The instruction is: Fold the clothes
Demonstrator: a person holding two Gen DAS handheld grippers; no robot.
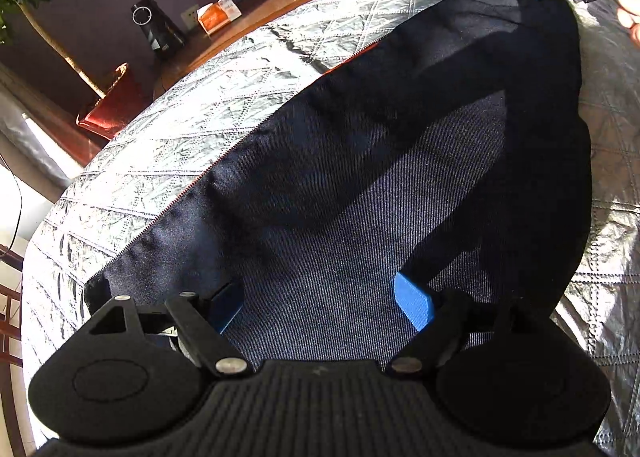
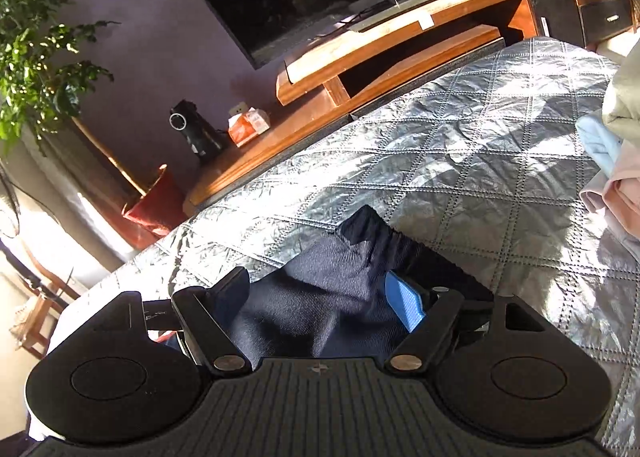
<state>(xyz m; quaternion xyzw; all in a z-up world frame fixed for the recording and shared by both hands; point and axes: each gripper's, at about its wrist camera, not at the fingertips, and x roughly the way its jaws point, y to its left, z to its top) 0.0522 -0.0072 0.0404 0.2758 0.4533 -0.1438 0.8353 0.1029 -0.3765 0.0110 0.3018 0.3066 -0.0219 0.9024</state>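
Garment: a dark navy garment [image 1: 360, 161] lies spread over the quilted silver cover [image 1: 168, 145], running as one long panel from the near edge toward the far edge by the wooden TV bench [image 2: 400, 45]. Its long left edge, trimmed with a thin reddish line, lies fairly straight.

Kind of garment: cannot tell for sure; a gathered band [image 2: 384, 237] at the far end, seen in the right wrist view, hints at a waistband, so trousers or shorts seem likely.

Left gripper: the left gripper [image 1: 320, 307] sits low over the near end of the cloth, blue pads apart, nothing visibly between them; released.

Right gripper: the right gripper [image 2: 320, 297] is at the far end, fingers spread with cloth bunched up between them. In the left wrist view its blue pad rests on the fabric corner. Not clenched; whether the cloth is pinched, I cannot tell.

Progress: judged from the lie, the panel looks flat and lengthwise, perhaps already doubled along its length, though layers cannot be counted. No crosswise fold shows; the ends lie well apart.

Left to do: probably bringing one end over the other.

Other clothes: a pile of pale clothes [image 2: 616, 161] sits at the cover's right edge; folded or waiting, cannot tell.
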